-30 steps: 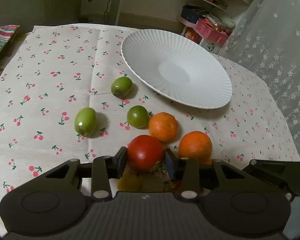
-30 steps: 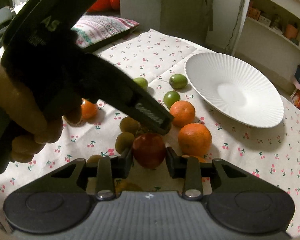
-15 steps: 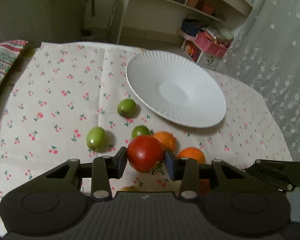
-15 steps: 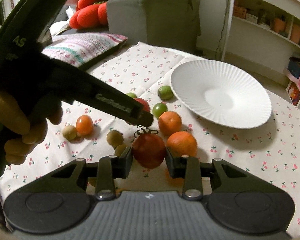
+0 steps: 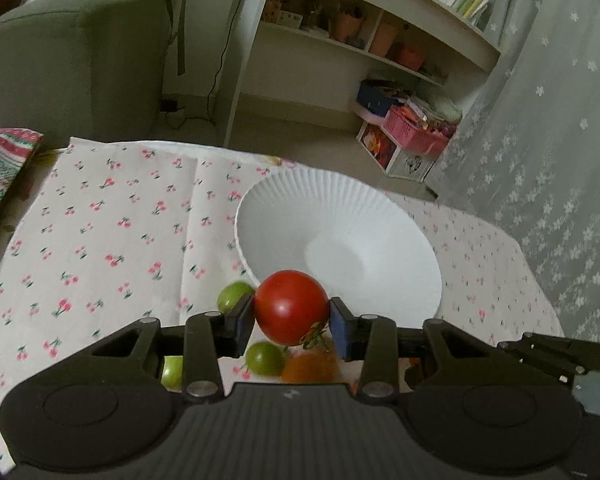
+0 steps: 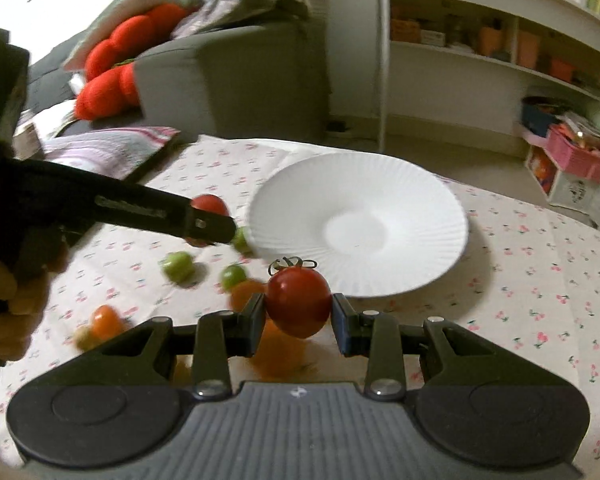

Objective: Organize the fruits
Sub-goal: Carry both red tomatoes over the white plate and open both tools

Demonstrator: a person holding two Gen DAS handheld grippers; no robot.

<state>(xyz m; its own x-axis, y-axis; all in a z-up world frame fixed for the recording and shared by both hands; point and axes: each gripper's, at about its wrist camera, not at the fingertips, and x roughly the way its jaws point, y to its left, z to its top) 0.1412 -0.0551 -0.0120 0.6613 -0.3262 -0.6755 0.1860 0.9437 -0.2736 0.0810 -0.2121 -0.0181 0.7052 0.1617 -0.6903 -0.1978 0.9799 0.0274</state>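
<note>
My left gripper [image 5: 292,322] is shut on a red tomato [image 5: 290,306] and holds it in the air just before the near rim of the white ribbed plate [image 5: 380,208]. My right gripper [image 6: 299,314] is shut on a second red tomato [image 6: 298,302], also lifted, near the plate's [image 6: 412,188] front edge. In the right wrist view the left gripper [image 6: 208,222] shows at left with its tomato [image 6: 209,203]. Green fruits [image 5: 234,294] [image 6: 178,266] and oranges [image 5: 306,366] [image 6: 244,292] lie on the cloth below.
The table has a white cloth with cherry print [image 5: 100,220]. A striped cushion [image 5: 0,160] lies at its left edge. A grey sofa [image 5: 80,60], white shelves [image 5: 380,40] and a lace curtain [image 5: 560,140] stand beyond. Small orange and brownish fruits [image 6: 104,320] lie left.
Both grippers have lifted their tomatoes off the cloth and moved them up and forward towards the plate. The fruits on the cloth have stayed in place.
</note>
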